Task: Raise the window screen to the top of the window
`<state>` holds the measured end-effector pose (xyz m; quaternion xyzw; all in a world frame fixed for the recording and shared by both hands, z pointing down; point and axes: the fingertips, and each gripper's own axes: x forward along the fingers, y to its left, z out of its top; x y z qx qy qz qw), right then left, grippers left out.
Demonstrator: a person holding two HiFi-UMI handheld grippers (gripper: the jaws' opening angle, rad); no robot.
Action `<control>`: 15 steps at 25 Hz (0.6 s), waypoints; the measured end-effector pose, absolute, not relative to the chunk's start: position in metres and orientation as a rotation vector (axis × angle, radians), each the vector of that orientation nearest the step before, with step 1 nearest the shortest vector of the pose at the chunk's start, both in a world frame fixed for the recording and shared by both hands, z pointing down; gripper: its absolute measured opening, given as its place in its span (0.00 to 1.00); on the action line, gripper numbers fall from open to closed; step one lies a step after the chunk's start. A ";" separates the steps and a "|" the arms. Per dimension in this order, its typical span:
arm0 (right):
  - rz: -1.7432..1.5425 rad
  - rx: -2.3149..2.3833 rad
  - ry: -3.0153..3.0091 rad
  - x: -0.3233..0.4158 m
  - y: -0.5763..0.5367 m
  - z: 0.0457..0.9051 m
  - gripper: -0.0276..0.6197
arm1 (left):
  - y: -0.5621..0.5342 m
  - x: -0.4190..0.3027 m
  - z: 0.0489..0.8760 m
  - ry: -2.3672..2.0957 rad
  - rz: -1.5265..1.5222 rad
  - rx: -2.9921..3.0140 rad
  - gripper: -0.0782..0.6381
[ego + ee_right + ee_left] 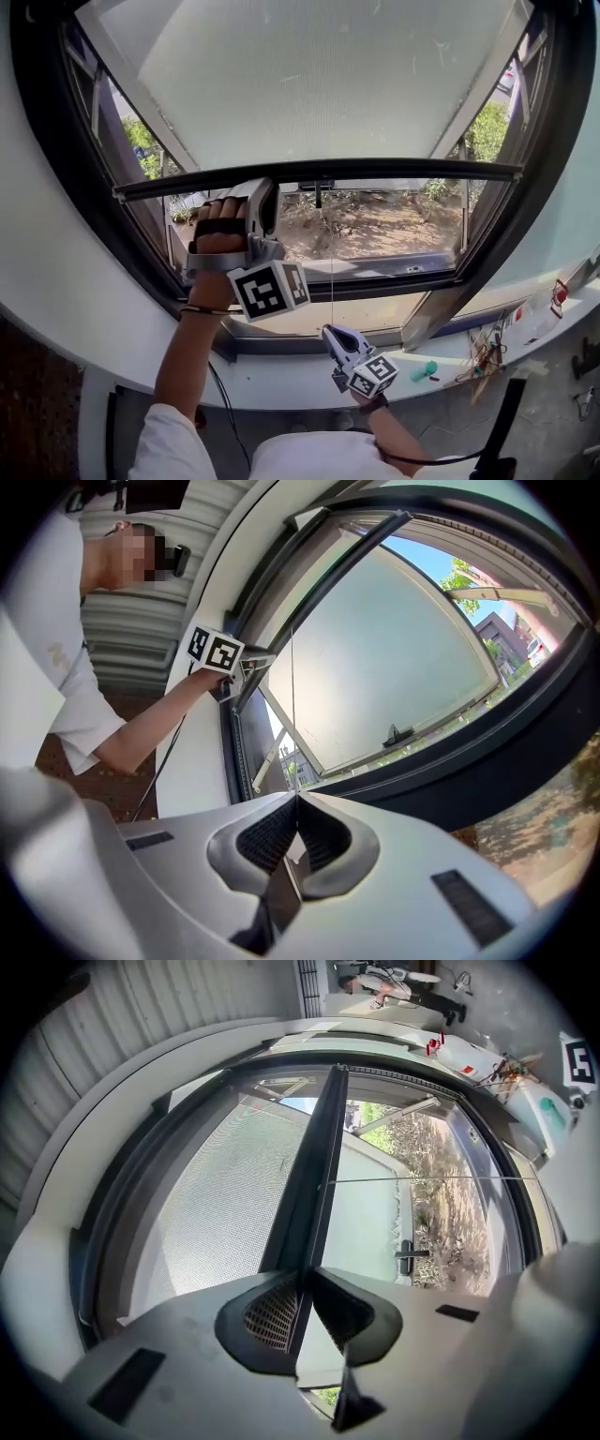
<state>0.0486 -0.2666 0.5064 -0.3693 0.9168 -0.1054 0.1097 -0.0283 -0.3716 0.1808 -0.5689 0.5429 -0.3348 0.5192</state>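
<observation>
The window screen [309, 75] is pale mesh that ends in a black bottom bar [375, 171] across the window. My left gripper [258, 189] is shut on that bar near its left end. In the left gripper view the bar [323, 1166] runs straight into the closed jaws of the left gripper [302, 1274], with the mesh [216, 1204] to its left. A thin pull cord [331, 272] hangs from the bar. Lower, above the sill, my right gripper [330, 330] is shut on it. In the right gripper view the cord [292, 714] rises from the right gripper [295, 797].
The dark window frame [56, 169] surrounds the opening. A black handle [319, 192] sits below the bar's middle. On the white sill [281, 380] at the right lie a green object [427, 370], a red-and-white item [560, 292] and loose wires. Bare ground and shrubs lie outside.
</observation>
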 end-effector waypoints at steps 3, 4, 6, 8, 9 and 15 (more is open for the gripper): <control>-0.285 -1.092 2.699 0.046 -0.270 0.499 0.03 | -0.371 -0.027 0.171 1.283 -0.811 -1.358 0.17; -0.279 -1.094 2.702 0.044 -0.271 0.497 0.03 | -0.371 -0.028 0.170 1.278 -0.811 -1.357 0.17; -0.279 -1.095 2.704 0.040 -0.271 0.494 0.03 | -0.370 -0.028 0.167 1.274 -0.809 -1.354 0.17; -0.286 -1.090 2.705 0.037 -0.271 0.492 0.03 | -0.370 -0.028 0.166 1.273 -0.807 -1.353 0.17; -0.292 -1.084 2.705 0.036 -0.271 0.492 0.03 | -0.370 -0.029 0.166 1.272 -0.806 -1.352 0.17; -0.300 -1.069 2.689 0.034 -0.273 0.485 0.03 | -0.372 -0.029 0.157 1.275 -0.789 -1.338 0.17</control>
